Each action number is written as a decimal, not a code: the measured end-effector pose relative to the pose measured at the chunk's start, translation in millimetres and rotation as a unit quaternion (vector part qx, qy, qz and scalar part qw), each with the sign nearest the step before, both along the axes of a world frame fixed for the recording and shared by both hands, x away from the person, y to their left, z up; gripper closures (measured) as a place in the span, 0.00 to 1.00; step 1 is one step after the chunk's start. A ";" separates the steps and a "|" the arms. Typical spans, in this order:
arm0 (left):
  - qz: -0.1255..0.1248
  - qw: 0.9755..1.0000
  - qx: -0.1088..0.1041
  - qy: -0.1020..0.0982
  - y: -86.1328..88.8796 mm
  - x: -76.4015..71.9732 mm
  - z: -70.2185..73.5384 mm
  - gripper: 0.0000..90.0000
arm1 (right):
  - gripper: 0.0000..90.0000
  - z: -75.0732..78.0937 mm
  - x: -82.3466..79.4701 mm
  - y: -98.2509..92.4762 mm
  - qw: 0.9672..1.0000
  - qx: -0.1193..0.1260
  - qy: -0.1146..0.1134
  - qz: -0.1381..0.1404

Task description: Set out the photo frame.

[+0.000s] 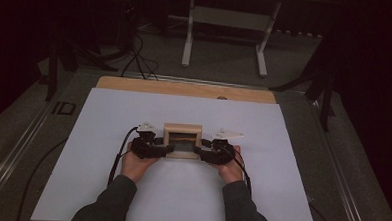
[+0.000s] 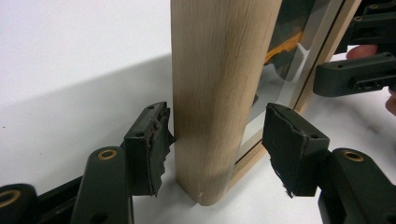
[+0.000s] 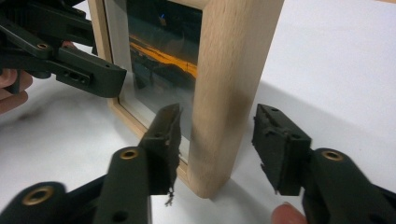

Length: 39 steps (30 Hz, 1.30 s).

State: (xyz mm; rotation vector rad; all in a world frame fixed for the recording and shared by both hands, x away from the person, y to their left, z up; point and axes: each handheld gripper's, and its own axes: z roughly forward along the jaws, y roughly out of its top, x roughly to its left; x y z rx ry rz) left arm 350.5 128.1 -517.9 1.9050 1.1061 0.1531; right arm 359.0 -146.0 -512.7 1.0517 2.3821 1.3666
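A small light-wood picture frame (image 1: 182, 140) stands upright on the white sheet, its glass showing a dark picture with an orange streak. My left gripper (image 1: 168, 149) straddles the frame's left side post (image 2: 215, 93). One pad (image 2: 152, 144) sits right at the wood and the other pad (image 2: 289, 144) stands clear of it, so the gripper (image 2: 219, 144) is open. My right gripper (image 1: 197, 150) straddles the right post (image 3: 233, 93). It (image 3: 222, 142) is open too, with a gap beside its outer pad (image 3: 278, 147). Each gripper view shows the other gripper across the frame.
The white sheet (image 1: 130, 197) covers a wooden tabletop whose far edge (image 1: 185, 88) shows. Cables (image 1: 117, 157) trail from the grippers toward me. Beyond the table stand a white table's legs (image 1: 188, 40) and dark stands on the grey floor.
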 end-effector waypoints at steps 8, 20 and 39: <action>0.011 1.000 -0.007 -0.006 9.2 -2.4 5.3 0.44 | 0.47 3.0 -1.9 -2.6 1.000 -0.002 -0.003 -0.003; 0.022 0.999 -0.004 -0.031 29.7 -16.6 21.0 0.44 | 0.45 13.8 -8.6 -12.3 1.000 -0.010 -0.011 -0.005; 0.043 0.998 0.041 -0.038 65.9 -53.1 15.9 0.44 | 0.42 5.6 -35.4 -51.9 0.998 -0.056 -0.012 -0.024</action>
